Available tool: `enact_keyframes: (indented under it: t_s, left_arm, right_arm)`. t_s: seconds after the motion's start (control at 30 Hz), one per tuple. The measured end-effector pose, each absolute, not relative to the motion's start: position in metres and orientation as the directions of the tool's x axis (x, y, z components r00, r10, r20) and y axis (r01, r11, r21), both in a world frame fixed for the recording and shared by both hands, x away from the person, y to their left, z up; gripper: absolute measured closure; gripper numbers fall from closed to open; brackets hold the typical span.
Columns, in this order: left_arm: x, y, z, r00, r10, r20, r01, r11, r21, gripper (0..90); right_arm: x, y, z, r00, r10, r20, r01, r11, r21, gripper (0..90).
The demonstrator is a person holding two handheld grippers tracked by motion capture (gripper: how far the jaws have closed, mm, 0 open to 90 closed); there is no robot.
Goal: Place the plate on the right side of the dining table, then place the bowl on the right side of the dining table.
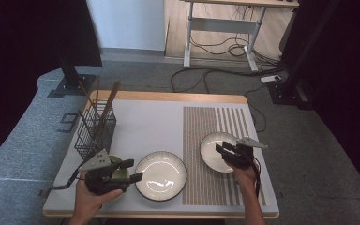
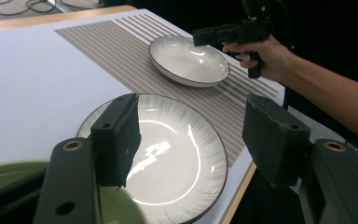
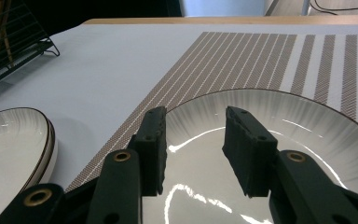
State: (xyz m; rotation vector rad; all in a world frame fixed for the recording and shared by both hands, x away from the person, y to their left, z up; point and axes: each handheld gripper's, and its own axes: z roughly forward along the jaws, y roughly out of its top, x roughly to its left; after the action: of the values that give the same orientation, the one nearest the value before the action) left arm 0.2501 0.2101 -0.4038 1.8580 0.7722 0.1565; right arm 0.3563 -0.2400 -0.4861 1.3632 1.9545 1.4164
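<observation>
A white ribbed plate [image 1: 160,175] lies near the table's front edge, and in the right gripper view it looks like a stack of two plates [image 3: 9,140]. A deeper white plate [image 1: 211,146] rests on the striped placemat [image 1: 206,122]. My right gripper [image 1: 222,150] hovers over that plate's right rim, open, with only the plate's bottom [image 3: 307,135] showing between the jaws. My left gripper [image 1: 132,170] is open above a green bowl [image 1: 117,165] and points toward the white plate [image 2: 177,158]. The green bowl [image 2: 9,170] sits under its left jaw.
A black wire basket [image 1: 95,126] with chopsticks stands at the table's back left. Bare white tabletop [image 1: 145,122] lies between basket and placemat. The table's front edge [image 1: 168,214] runs close under both hands. A desk frame and cables stand on the floor beyond.
</observation>
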Motion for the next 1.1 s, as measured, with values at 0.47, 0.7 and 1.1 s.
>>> enact_keyframes:
  t_s: [0.47, 0.7, 1.1]
  left_arm:
    - [0.252, 0.229, -0.402, 0.755, 0.611, -0.239, 0.440, -0.202, 0.875, 36.8]
    - [0.252, 0.240, -0.400, 0.740, 0.626, -0.245, 0.441, -0.178, 0.880, 36.8]
    - [0.253, 0.257, -0.401, 0.710, 0.658, -0.249, 0.445, -0.145, 0.884, 36.4]
  right_arm:
    - [0.357, -0.236, -0.486, -0.474, 0.852, 0.222, 0.480, 0.039, 0.876, 58.1]
    - [0.357, -0.236, -0.486, -0.471, 0.854, 0.222, 0.482, 0.038, 0.875, 57.9]
    - [0.358, -0.238, -0.487, -0.461, 0.858, 0.225, 0.489, 0.034, 0.872, 57.3]
